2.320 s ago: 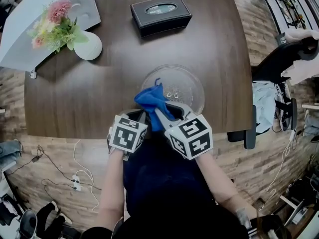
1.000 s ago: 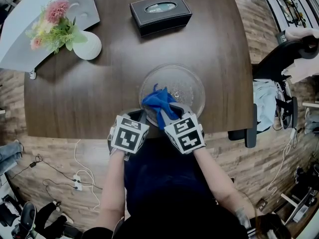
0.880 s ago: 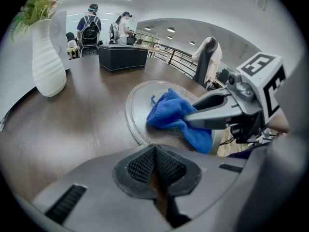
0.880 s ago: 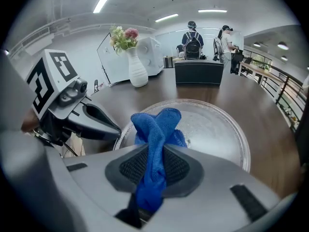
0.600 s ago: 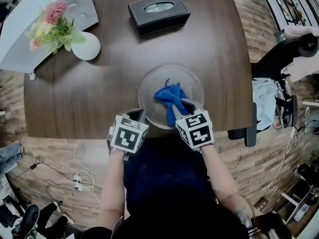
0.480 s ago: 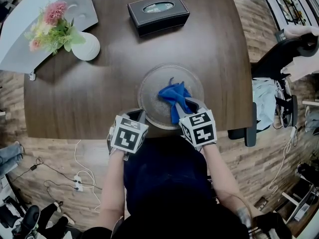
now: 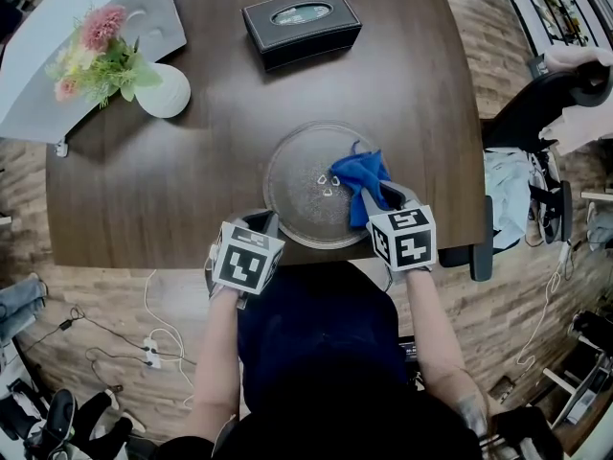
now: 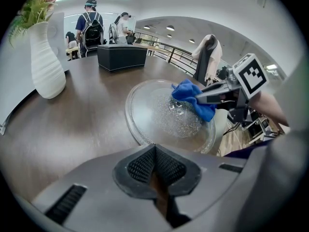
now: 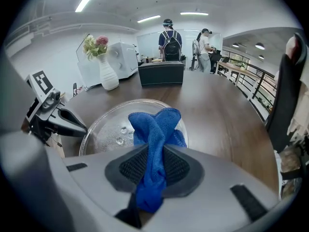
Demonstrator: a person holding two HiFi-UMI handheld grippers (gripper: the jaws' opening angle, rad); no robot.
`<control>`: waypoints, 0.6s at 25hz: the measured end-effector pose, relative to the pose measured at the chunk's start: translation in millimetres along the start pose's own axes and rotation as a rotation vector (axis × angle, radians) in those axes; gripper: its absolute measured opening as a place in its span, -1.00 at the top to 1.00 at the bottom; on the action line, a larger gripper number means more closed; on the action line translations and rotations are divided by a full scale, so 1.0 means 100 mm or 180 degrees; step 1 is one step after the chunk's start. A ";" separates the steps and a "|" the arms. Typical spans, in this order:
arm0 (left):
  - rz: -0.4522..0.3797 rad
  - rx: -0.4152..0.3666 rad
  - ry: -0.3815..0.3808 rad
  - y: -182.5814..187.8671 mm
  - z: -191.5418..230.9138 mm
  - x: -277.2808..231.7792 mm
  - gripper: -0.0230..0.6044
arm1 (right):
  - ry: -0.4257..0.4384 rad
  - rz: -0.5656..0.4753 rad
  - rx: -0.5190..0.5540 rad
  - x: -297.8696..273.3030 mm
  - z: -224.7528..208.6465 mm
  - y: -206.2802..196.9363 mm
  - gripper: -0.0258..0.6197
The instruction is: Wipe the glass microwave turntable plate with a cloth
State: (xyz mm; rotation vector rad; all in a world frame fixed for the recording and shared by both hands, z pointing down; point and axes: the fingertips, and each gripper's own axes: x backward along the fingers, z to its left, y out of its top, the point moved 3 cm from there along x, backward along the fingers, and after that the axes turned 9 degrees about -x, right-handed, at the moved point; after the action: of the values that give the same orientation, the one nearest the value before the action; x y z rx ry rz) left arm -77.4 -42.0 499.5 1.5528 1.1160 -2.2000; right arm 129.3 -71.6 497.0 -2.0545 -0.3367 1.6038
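The round glass turntable plate (image 7: 297,175) lies on the dark wooden table near its front edge, and also shows in the gripper views (image 8: 145,115) (image 9: 104,129). My right gripper (image 7: 383,197) (image 9: 152,170) is shut on a blue cloth (image 7: 360,172) (image 9: 154,127). It presses the cloth onto the plate's right side. The cloth (image 8: 190,93) bunches up ahead of the jaws. My left gripper (image 7: 264,222) (image 8: 155,164) sits at the plate's near-left rim. Its pads are closed, and the rim runs in between them.
A white vase with flowers (image 7: 161,89) stands at the table's back left, and a black tissue box (image 7: 302,25) at the back middle. A white appliance (image 9: 123,57) is behind the vase. A chair (image 7: 536,113) stands off the table's right edge.
The right gripper has swept the blue cloth across the plate from its near-left part to its right side. The left gripper has stayed at the rim.
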 end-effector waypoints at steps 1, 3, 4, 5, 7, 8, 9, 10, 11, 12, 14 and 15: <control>-0.0005 0.0007 -0.0012 0.00 -0.01 0.00 0.91 | -0.0019 -0.0005 -0.0013 0.01 -0.03 0.00 0.72; 0.0015 0.0002 -0.0013 -0.01 -0.02 -0.01 0.91 | -0.0053 -0.0015 -0.0035 0.02 -0.09 0.01 0.72; 0.0041 -0.0006 -0.0006 -0.03 -0.02 -0.01 0.91 | -0.0063 -0.0021 -0.0048 0.03 -0.11 0.02 0.72; 0.0056 -0.0017 0.0003 -0.04 -0.03 -0.01 0.91 | -0.0071 -0.0027 -0.0064 0.03 -0.14 0.02 0.72; 0.0024 -0.0026 0.0012 -0.03 -0.02 -0.02 0.91 | -0.0093 -0.0045 -0.0079 0.04 -0.17 0.03 0.72; -0.0008 -0.0016 0.0006 -0.02 -0.02 -0.02 0.91 | -0.0114 -0.0058 -0.0077 0.05 -0.19 0.04 0.72; -0.0025 0.0002 -0.0005 -0.01 -0.01 -0.02 0.91 | -0.0139 -0.0074 -0.0072 0.06 -0.20 0.04 0.72; -0.0029 0.0020 -0.0014 -0.01 -0.01 -0.01 0.91 | -0.0162 -0.0091 -0.0071 0.08 -0.21 0.05 0.72; -0.0033 0.0033 -0.0021 0.00 -0.01 0.00 0.91 | -0.0183 -0.0111 -0.0075 0.09 -0.23 0.05 0.72; -0.0039 0.0047 -0.0027 0.00 -0.01 0.00 0.91 | -0.0208 -0.0133 -0.0082 0.11 -0.25 0.06 0.72; -0.0052 0.0089 -0.0048 0.00 -0.01 0.00 0.91 | -0.0273 -0.0176 -0.0101 0.16 -0.30 0.07 0.72; -0.0055 0.0106 -0.0059 -0.01 -0.01 0.00 0.91 | -0.0299 -0.0196 -0.0116 0.19 -0.32 0.07 0.72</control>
State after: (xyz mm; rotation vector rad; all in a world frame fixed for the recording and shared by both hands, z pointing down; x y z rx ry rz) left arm -77.4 -40.8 499.7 1.5383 1.0971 -2.2506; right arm 164.1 -76.1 483.0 -1.9798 -0.4612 1.6719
